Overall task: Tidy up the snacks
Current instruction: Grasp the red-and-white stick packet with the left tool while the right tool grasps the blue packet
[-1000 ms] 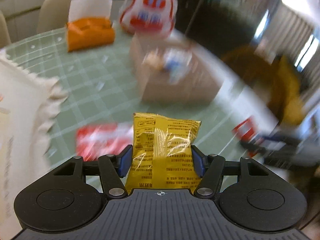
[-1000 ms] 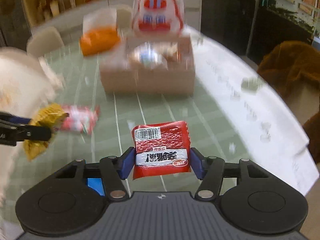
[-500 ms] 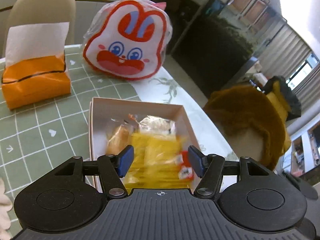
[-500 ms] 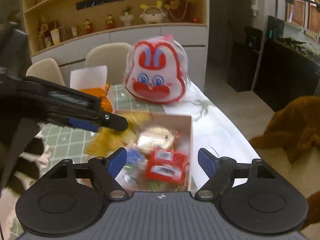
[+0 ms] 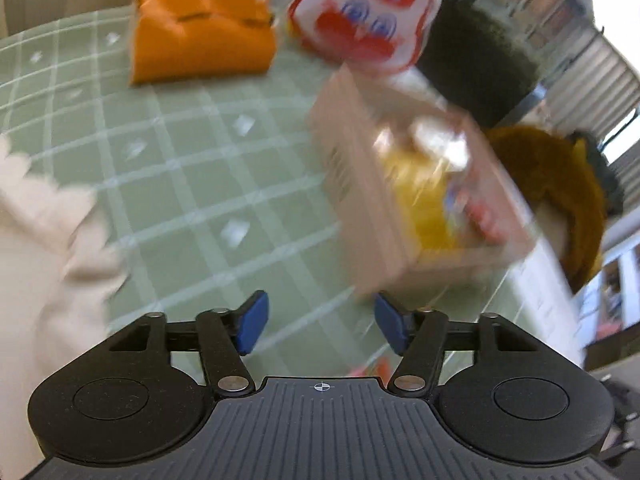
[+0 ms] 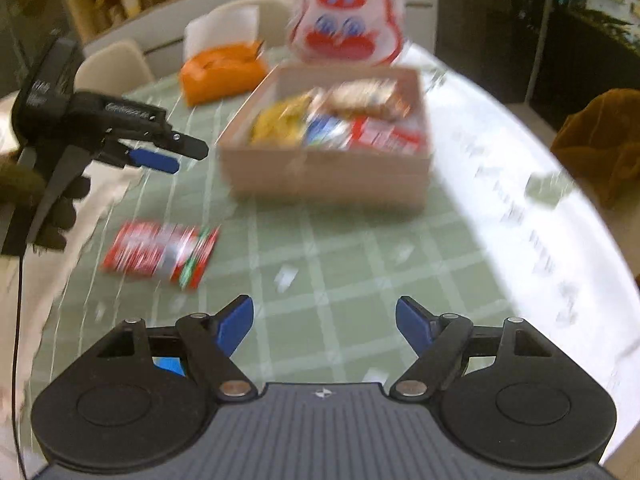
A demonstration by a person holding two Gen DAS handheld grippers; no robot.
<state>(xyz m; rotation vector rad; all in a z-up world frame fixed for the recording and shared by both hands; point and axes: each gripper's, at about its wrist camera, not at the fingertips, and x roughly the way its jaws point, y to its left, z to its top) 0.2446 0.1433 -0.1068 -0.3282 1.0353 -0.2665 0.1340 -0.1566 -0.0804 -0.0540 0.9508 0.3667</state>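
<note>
Both grippers are empty. The right gripper (image 6: 324,320) has its blue fingertips spread wide with only green checked tabletop (image 6: 360,248) between them. Its jaws have just been opening, and nothing lies between them now. The left gripper (image 5: 320,320) is also open and holds nothing; seen from the right wrist view, it hovers above the tabletop to the left of the box, held in a dark-gloved hand (image 6: 44,208).

Beyond the right gripper, a red snack packet (image 6: 160,250) lies flat on the tabletop by itself, near the left gripper and apart from the box. It looks like the next item to collect.

Further out stands an open cardboard box (image 6: 328,176), already holding several snacks: a yellow packet (image 6: 280,122), red ones and others, blurred. The box seems to serve as the gathering place for the snacks.

Behind the box sits a rabbit-faced bag (image 6: 346,28), and to its left an orange tissue holder (image 6: 220,70).
</note>
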